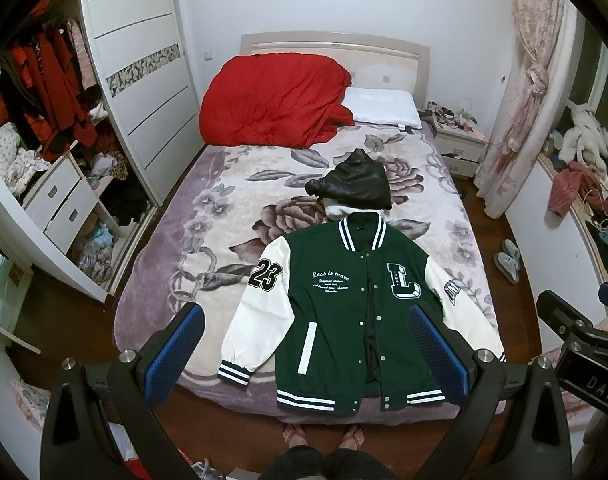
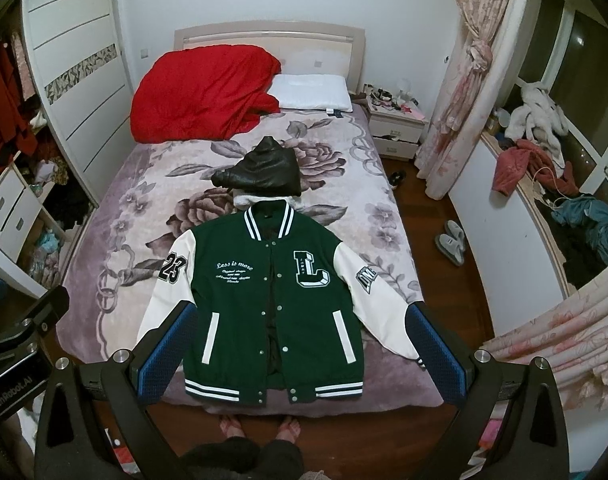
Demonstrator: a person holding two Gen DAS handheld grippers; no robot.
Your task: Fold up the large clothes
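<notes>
- Varsity jacket (image 1: 344, 312): it lies face up and spread flat on the bed (image 1: 151, 280), below and ahead of both my tools; collar far from me, hem at the near edge.
- Long axis: collar to hem, running straight away from me.
- Left gripper (image 1: 304, 356): fingers spread wide, holding nothing, above the jacket's left half; I judge it nearer the "23" sleeve (image 1: 259, 304).
- Right gripper (image 2: 299, 352): equally wide and empty, centred over the hem; the patched sleeve (image 2: 380, 296) lies to its right.
- Folded black garment (image 2: 263, 172): beyond the collar, clear of both tools.
</notes>
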